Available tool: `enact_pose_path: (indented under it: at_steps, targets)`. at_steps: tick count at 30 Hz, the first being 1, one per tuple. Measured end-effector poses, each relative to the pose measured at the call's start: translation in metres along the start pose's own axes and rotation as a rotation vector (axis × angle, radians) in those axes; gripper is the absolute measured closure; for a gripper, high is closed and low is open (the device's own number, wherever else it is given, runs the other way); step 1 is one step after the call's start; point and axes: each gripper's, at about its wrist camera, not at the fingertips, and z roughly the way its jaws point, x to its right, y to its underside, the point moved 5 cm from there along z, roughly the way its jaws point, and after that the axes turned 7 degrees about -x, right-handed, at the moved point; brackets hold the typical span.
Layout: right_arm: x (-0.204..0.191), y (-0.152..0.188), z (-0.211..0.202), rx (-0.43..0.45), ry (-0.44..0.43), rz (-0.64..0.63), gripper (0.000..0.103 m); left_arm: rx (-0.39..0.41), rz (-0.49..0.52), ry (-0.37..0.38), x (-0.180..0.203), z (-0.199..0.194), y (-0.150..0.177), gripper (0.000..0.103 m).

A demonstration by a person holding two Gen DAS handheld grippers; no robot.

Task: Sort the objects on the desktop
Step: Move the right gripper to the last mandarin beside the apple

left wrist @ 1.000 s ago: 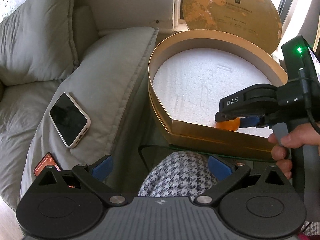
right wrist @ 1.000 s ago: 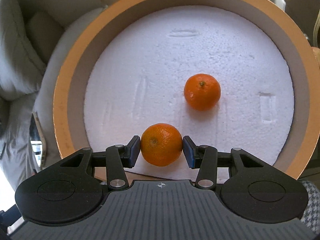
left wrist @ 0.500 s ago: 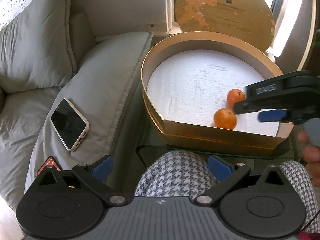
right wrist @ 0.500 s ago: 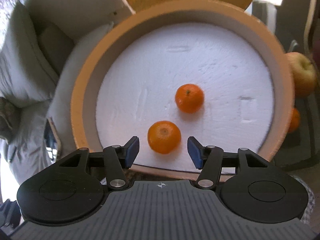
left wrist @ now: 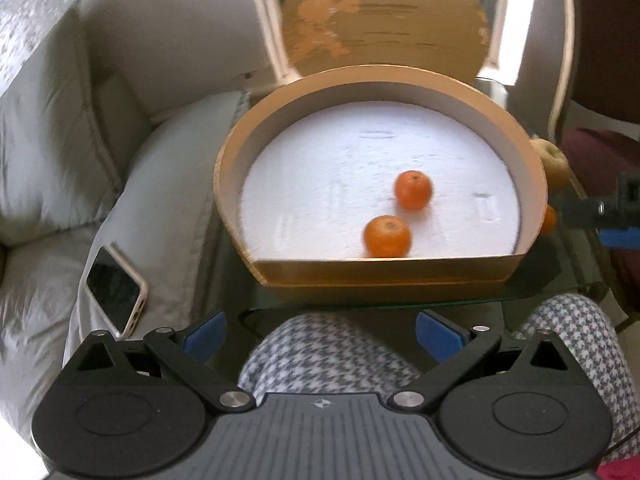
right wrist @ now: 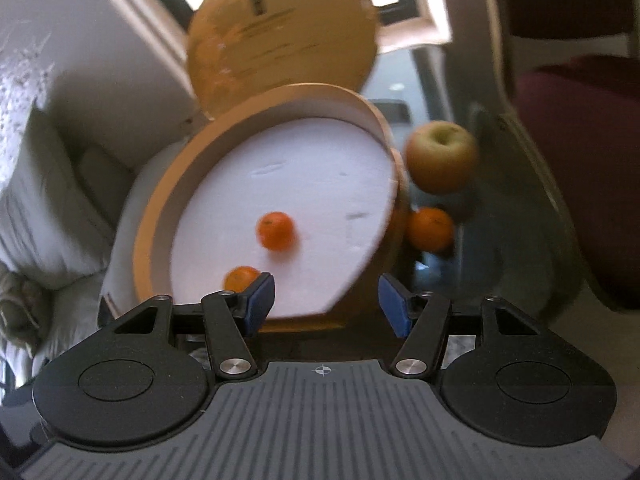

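Observation:
A round gold box with a white foam floor holds two tangerines, a near one and a far one. Its lid leans upright behind it. In the right wrist view the same box shows the far tangerine and the near tangerine, half hidden by a blue pad. Outside the box on the glass lie an apple and a third tangerine. My right gripper is open and empty, pulled back from the box. My left gripper hangs open over a houndstooth-clad knee.
A phone lies on the grey sofa cushion left of the box. The glass table edge runs just below the box. A dark red chair stands at the right. The right gripper's tip shows at the left view's right edge.
My right gripper opened, left the near tangerine on the foam and drew back and to the right. The left camera swung right, bringing the box to the centre.

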Motion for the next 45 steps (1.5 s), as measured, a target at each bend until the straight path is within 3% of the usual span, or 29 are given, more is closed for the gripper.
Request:
enact_pose_path:
  at_steps: [8,16,23,32,45]
  targets:
    - [0.046,0.012,0.0,-0.035,0.041,0.098,0.039,-0.022,0.098,0.015,0.034,0.006,0.0,0.0]
    - [0.068,0.014,0.009,-0.027,0.04,0.176,0.04,0.012,0.167,0.018,0.047,-0.003,-0.003,0.0]
    - [0.091,-0.008,0.03,0.005,0.047,0.256,0.044,0.022,0.175,0.009,0.05,-0.006,-0.008,0.0]
    - [0.109,-0.04,0.083,-0.032,-0.012,0.369,0.047,-0.015,0.175,0.005,0.05,0.002,-0.01,0.0]
    - [0.114,-0.052,0.116,-0.049,-0.053,0.442,0.046,-0.054,0.155,0.004,0.044,0.012,-0.01,0.0]
